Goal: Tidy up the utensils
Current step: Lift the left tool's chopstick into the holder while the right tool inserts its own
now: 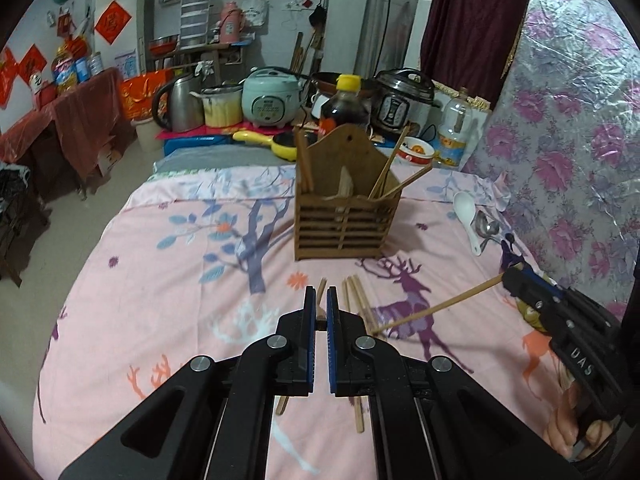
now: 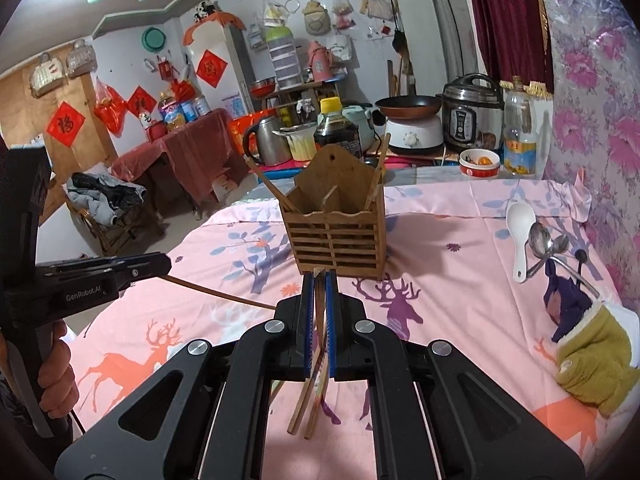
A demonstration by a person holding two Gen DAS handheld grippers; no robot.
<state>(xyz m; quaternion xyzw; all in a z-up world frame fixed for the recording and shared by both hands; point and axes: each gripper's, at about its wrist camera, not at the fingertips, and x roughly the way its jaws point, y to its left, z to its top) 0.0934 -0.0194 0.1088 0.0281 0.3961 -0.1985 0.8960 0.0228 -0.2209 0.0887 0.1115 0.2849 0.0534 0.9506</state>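
A slatted wooden utensil holder (image 1: pixel 344 216) stands mid-table with several chopsticks in it; it also shows in the right wrist view (image 2: pixel 336 236). My left gripper (image 1: pixel 321 300) is shut on a chopstick (image 1: pixel 321 286), low over loose chopsticks (image 1: pixel 358 300) lying on the cloth. In the right wrist view the left gripper (image 2: pixel 160 266) shows with its chopstick (image 2: pixel 224 296) sticking out. My right gripper (image 2: pixel 319 280) is shut on two chopsticks (image 2: pixel 310 396), just in front of the holder. In the left wrist view the right gripper (image 1: pixel 510 276) holds a chopstick (image 1: pixel 436 306).
A white plastic spoon (image 2: pixel 520 232) and metal spoons (image 2: pixel 546 244) lie at the right of the pink deer-print cloth (image 2: pixel 460 280). A plush toy (image 2: pixel 588 344) lies at the right edge. A soy sauce bottle (image 1: pixel 346 108), cookers and a kettle (image 1: pixel 178 102) stand behind.
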